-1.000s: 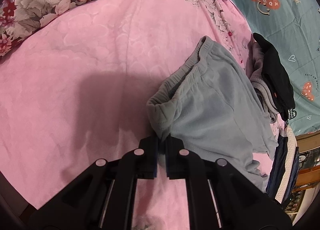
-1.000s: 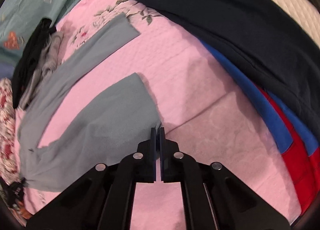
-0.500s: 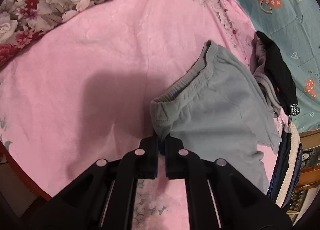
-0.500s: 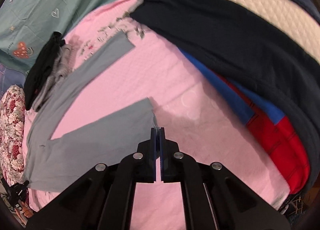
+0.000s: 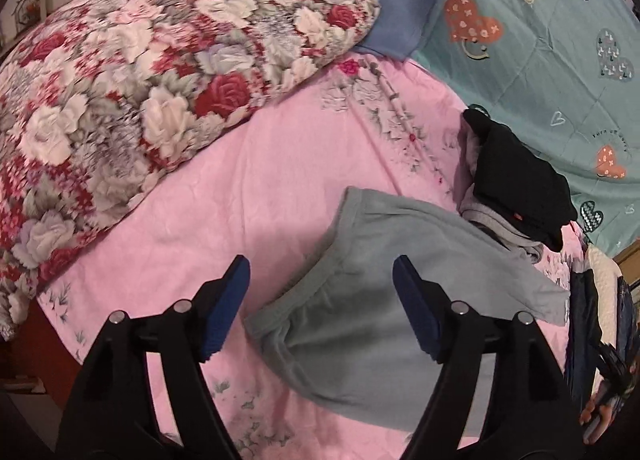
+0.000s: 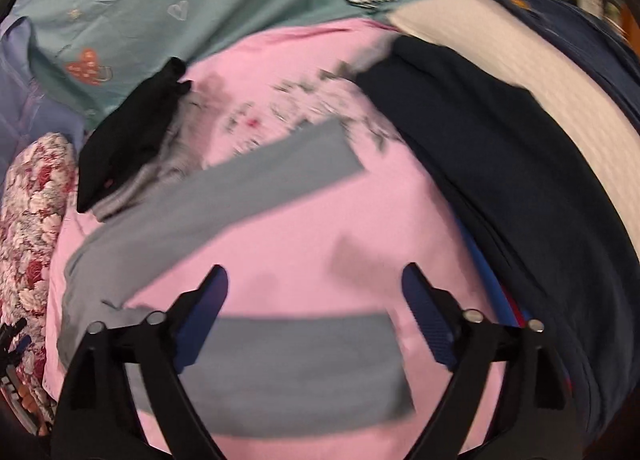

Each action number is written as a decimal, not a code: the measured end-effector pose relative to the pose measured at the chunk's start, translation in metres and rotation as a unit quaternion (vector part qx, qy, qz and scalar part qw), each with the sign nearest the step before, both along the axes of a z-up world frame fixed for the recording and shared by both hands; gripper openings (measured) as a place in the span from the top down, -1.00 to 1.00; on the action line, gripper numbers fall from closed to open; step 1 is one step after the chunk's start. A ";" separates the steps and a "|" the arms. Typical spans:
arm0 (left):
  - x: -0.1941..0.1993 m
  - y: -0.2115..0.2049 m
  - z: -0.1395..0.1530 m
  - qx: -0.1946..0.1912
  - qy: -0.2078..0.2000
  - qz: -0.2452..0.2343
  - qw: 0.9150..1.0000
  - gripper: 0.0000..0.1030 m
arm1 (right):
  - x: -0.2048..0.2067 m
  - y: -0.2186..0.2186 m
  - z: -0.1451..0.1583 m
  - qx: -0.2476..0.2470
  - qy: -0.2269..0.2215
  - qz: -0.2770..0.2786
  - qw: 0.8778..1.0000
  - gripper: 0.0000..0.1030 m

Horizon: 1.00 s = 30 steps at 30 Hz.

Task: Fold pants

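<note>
Grey pants (image 5: 384,324) flat on pink sheet (image 5: 248,195), left gripper (image 5: 320,280) and right gripper (image 6: 316,288) both agape above

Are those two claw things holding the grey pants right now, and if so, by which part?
Nothing is held. The left gripper is open above the grey pants at the waistband; the right gripper is open over a leg.

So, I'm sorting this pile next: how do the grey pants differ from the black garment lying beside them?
The grey pants are spread flat across the pink sheet, legs splayed apart; the black garment lies bunched in a small heap. The pants are pale blue-grey and cover far more of the bed; the black garment is dark and compact, resting on another grey piece. Neither is held: the left gripper and right gripper are both open.
</note>
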State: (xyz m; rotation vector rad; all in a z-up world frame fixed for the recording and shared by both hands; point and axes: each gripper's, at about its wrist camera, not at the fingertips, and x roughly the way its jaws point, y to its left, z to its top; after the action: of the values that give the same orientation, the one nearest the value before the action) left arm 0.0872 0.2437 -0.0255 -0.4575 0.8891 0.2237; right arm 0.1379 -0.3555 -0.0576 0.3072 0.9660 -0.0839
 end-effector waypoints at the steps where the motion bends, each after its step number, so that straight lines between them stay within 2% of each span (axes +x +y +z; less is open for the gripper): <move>1: 0.013 -0.006 -0.001 -0.009 0.006 -0.022 1.000 -0.51 | 0.021 -0.002 -0.006 -0.012 0.004 0.007 1.000 -0.74; 3: 0.038 -0.017 -0.015 -0.041 0.023 -0.067 0.997 -0.50 | 0.058 -0.009 -0.023 -0.033 0.027 0.005 0.999 -0.74; 5: 0.062 -0.024 -0.035 -0.063 0.048 -0.096 0.992 -0.47 | 0.093 -0.022 -0.042 -0.030 0.054 -0.012 0.998 -0.74; 10: 0.101 -0.034 -0.092 -0.102 0.127 -0.110 0.980 0.31 | 0.139 -0.051 -0.075 -0.010 0.092 -0.040 0.995 -0.72; 12: 0.105 -0.035 -0.107 -0.110 0.141 -0.108 0.978 0.44 | 0.145 -0.052 -0.082 -0.003 0.104 -0.031 0.994 -0.68; 14: 0.106 -0.038 -0.111 -0.103 0.137 -0.104 0.980 0.45 | 0.149 -0.050 -0.087 -0.017 0.109 -0.022 0.994 -0.67; 15: 0.106 -0.040 -0.110 -0.096 0.133 -0.105 0.981 0.45 | 0.150 -0.050 -0.090 -0.022 0.112 -0.019 0.993 -0.61; 16: 0.107 -0.040 -0.111 -0.091 0.134 -0.105 0.981 0.45 | 0.150 -0.049 -0.094 -0.020 0.114 -0.017 0.993 -0.36; 17: 0.108 -0.041 -0.111 -0.090 0.134 -0.103 0.981 0.45 | 0.149 -0.049 -0.095 -0.033 0.113 -0.020 0.993 -0.21; 18: 0.109 -0.040 -0.111 -0.088 0.135 -0.102 0.982 0.45 | 0.148 -0.046 -0.094 -0.062 0.108 -0.020 0.992 0.25; 19: 0.108 -0.041 -0.111 -0.084 0.135 -0.102 0.982 0.45 | 0.146 -0.043 -0.093 -0.051 0.103 -0.005 0.993 0.72; 20: 0.107 -0.043 -0.110 -0.079 0.135 -0.103 0.982 0.45 | 0.144 -0.041 -0.092 -0.036 0.105 0.007 0.994 0.86; 23: 0.104 -0.044 -0.110 -0.074 0.135 -0.109 0.982 0.45 | 0.135 -0.033 -0.088 -0.052 0.111 0.010 0.992 0.86; 27: 0.103 -0.042 -0.113 -0.075 0.134 -0.117 0.981 0.45 | 0.114 -0.039 -0.078 -0.076 0.101 -0.021 0.992 0.86; 30: 0.106 -0.042 -0.113 -0.071 0.140 -0.119 0.980 0.46 | 0.111 -0.047 -0.085 -0.066 0.110 -0.029 0.991 0.86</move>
State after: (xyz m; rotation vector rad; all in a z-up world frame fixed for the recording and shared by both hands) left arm 0.1936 0.2014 -0.1389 -0.4533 1.2320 0.0039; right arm 0.2491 -0.4029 -0.1422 0.2062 1.1640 -0.2371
